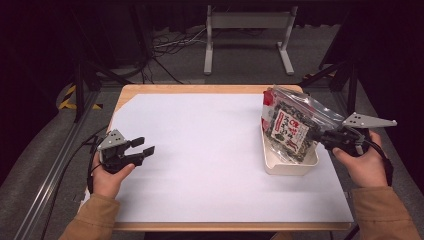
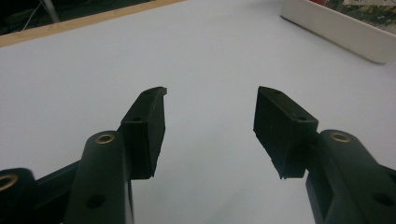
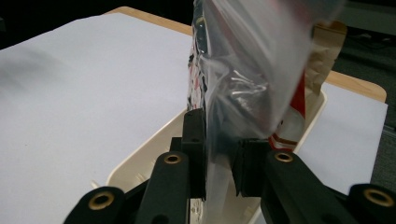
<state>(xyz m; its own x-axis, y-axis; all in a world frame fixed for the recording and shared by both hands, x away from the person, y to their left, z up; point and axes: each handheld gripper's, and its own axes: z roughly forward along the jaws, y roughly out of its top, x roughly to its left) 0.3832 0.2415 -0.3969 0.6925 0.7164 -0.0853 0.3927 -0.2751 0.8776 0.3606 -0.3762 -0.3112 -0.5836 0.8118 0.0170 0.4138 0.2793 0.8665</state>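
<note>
bag (image 1: 289, 126): clear plastic, with a red, white and dark speckled print
tray (image 1: 295, 168): cream
desk (image 1: 200, 89): pale wood under a white sheet (image 1: 200, 150)
grippers (image 1: 144, 150): black
sleeves (image 1: 97, 217): tan

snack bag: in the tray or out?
Partly in. The snack bag stands tilted with its lower end inside the white tray; the right tongs pinch its clear plastic edge.

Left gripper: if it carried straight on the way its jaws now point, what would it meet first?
Probably the white tray. The left gripper is open with nothing between its jaws, only bare white table cover ahead. The tray lies ahead and to the right, so it might just pass it; depth is unclear.
</note>
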